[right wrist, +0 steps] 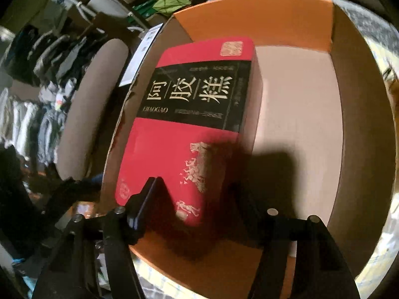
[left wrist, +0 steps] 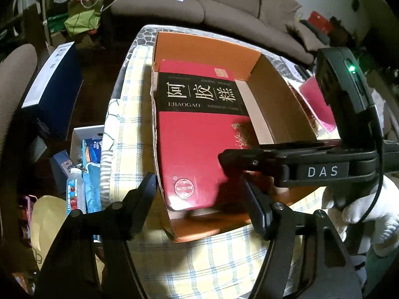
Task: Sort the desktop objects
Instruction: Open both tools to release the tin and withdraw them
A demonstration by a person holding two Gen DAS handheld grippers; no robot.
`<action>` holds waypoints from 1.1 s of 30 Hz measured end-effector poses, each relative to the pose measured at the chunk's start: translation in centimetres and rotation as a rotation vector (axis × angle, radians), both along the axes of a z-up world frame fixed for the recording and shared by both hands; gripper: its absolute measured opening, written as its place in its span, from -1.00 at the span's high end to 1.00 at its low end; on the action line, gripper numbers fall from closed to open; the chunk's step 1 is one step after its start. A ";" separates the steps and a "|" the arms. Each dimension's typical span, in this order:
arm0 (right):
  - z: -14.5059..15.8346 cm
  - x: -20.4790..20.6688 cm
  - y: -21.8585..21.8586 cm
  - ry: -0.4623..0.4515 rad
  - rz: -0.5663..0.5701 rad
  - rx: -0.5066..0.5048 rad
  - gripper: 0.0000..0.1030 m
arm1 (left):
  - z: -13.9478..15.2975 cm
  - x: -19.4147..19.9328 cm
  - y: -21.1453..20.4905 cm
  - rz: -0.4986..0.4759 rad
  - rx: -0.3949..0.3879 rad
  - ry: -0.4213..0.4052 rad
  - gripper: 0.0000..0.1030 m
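one red box (left wrist: 197,134) lies flat inside the open cardboard carton (left wrist: 281,99), pushed against the carton wall on the left gripper's (left wrist: 199,194) left-finger side. bare carton floor (right wrist: 294,99) runs along the box on the right gripper's (right wrist: 197,191) right-finger side, up to the far orange wall. left gripper: fingers spread wide, straddling the carton's near corner, holding nothing. right gripper: spread over the box's near end, left finger (right wrist: 149,194) above the lid; contact cannot be confirmed. checked tablecloth (left wrist: 134,129) is exposed outside the carton's left wall. a gloved hand (left wrist: 361,209) holds the right gripper.
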State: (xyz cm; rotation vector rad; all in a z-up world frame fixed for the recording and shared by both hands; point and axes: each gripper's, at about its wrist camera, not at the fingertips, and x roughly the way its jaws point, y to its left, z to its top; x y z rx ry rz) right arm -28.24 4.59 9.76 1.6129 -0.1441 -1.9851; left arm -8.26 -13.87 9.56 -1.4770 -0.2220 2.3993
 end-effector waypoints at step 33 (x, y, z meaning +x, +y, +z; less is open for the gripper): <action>10.1 7.4 19.4 0.353 -0.276 -0.106 -0.80 | 6.3 6.2 10.8 -0.115 0.050 0.154 -0.80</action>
